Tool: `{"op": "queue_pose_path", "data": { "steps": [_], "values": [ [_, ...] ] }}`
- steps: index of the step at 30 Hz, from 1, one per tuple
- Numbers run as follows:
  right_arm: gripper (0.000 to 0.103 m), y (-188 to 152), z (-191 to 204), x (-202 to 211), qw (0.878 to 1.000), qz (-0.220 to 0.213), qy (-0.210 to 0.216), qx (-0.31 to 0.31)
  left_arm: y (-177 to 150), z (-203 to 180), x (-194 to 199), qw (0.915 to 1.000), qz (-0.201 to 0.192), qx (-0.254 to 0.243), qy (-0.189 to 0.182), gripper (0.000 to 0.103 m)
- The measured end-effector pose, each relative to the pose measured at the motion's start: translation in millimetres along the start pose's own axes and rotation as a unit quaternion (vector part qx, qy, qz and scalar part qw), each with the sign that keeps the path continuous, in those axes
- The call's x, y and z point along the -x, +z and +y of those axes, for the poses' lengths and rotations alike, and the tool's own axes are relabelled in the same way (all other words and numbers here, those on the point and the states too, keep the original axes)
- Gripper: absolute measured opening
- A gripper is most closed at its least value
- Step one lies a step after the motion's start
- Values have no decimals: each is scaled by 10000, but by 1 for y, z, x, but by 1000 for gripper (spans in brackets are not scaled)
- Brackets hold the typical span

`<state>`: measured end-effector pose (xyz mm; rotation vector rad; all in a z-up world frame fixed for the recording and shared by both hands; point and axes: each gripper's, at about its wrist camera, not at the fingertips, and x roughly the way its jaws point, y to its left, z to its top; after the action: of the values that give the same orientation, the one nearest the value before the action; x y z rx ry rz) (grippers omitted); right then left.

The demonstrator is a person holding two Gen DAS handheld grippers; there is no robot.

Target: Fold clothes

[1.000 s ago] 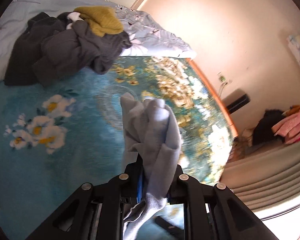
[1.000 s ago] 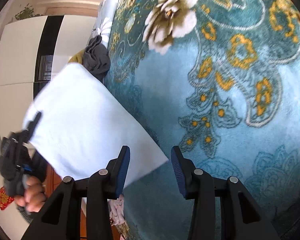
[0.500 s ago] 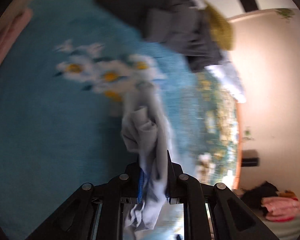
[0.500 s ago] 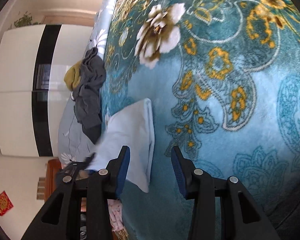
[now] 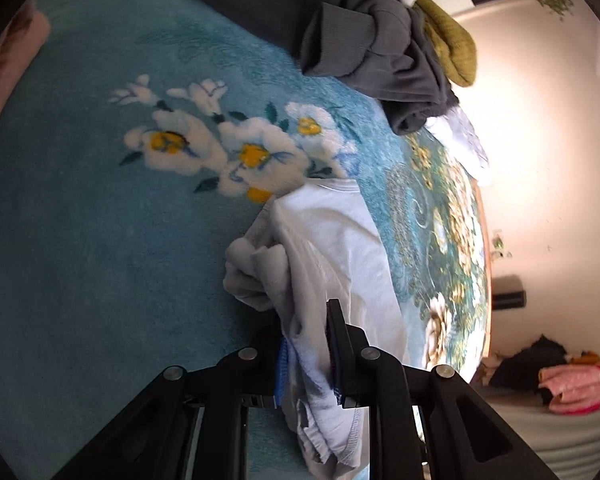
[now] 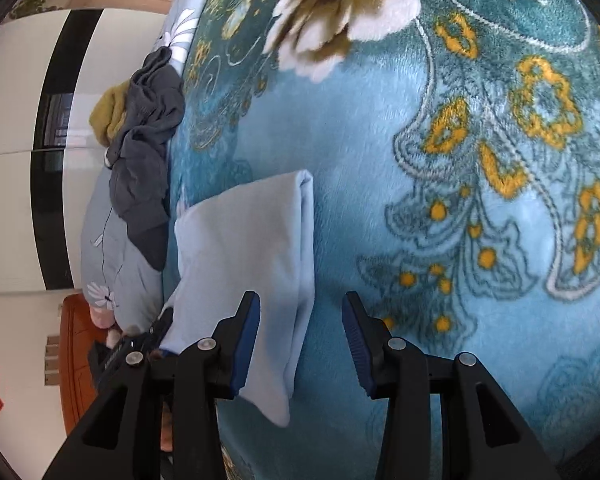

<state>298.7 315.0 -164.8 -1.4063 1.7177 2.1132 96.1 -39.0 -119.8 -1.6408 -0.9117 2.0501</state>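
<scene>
Left gripper [image 5: 307, 354]: jaws opening, with a bunched edge of the pale blue garment [image 5: 332, 256] between the pads; whether the pads still press the cloth is hard to make out. The garment's lower end runs out of frame at the bottom.

Right gripper [image 6: 300, 340]: jaws partly open, holding nothing. In that view the folded garment [image 6: 248, 252] lies flat on the teal floral blanket [image 6: 380, 140], centre-left, its near corner passing behind the left-hand finger.

A dark clothing pile [image 5: 364, 36] sits at top centre of the left wrist view, partly cut off.
</scene>
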Motion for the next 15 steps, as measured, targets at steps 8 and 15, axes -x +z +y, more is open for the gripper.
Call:
{"op": "queue_pose_path", "data": {
  "steps": [8,15],
  "values": [
    [43,12,8,-19,9998,-83,52,-168,7,16,-5,9986,168,353,-354,32],
    [7,16,20,-19,9999,-118,-61,-102,7,11,-5,9992,114,268,-269,24]
  ]
}}
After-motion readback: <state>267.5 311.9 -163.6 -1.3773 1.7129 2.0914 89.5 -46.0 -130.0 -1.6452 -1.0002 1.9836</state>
